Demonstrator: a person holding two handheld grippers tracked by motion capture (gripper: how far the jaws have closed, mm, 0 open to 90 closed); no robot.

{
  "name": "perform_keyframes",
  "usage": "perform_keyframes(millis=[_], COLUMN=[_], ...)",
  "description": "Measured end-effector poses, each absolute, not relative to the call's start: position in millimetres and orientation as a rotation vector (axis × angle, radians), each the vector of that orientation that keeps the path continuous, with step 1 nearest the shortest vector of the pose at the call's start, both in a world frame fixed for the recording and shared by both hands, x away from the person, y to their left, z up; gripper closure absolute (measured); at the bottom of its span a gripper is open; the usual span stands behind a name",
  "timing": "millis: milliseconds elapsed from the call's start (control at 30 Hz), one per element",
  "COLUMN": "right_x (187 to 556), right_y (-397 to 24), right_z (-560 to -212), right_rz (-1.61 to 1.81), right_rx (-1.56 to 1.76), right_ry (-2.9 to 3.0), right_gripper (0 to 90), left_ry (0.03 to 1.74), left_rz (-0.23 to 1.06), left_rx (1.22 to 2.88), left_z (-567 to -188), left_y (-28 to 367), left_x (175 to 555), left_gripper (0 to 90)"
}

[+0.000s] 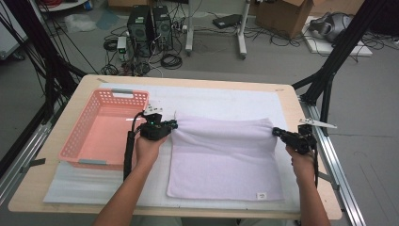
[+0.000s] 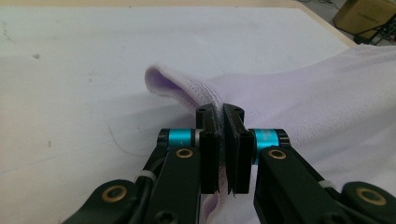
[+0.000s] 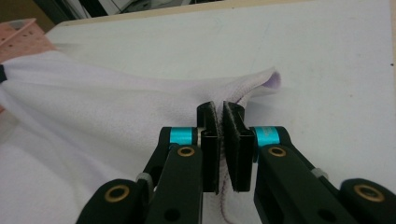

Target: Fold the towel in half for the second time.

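The soft, light towel (image 1: pixel 223 157) is sagging limply; left claw (image 1: pixel 173 125) and right claw (image 1: pixel 275 132) are pinching its far corners.

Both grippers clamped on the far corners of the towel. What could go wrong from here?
1. The left gripper and right gripper pinch only the hemmed edge of the pale lilac terry towel; the thin bite could slip out mid-fold.
2. The near hem lies unpinned on the white foam mat, so the towel may drag and fold crooked.
3. The pink plastic basket sits close beside the left gripper and could be bumped.
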State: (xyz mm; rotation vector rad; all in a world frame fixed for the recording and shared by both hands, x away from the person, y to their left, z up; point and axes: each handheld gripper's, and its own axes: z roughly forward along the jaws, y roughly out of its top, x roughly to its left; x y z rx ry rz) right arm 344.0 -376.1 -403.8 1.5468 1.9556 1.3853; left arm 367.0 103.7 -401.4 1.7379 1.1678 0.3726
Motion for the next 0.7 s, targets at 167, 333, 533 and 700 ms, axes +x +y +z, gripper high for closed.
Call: perform_keyframes(millis=[167, 333, 533, 700], right_x=[324, 309, 285, 273], right_y=[-380, -381, -382, -385], right_z=[-404, -409, -417, -426], right_rz=[1.427, 1.42, 1.408, 1.411], right_rx=[1.531, 1.515, 1.507, 1.524], right_ry=[1.961, 1.984, 2.018, 2.054], right_gripper=[85.6, 85.6, 85.6, 85.6], left_ry=[1.124, 1.088, 1.07, 1.076], left_rz=[0.375, 0.352, 0.324, 0.274], left_rx=[1.76, 1.78, 1.81, 1.831], left_z=[-399, -407, -420, -430], left_y=[104, 106, 110, 113], left_x=[348, 324, 305, 297], left_gripper=[85.0, 85.0, 84.9, 84.0])
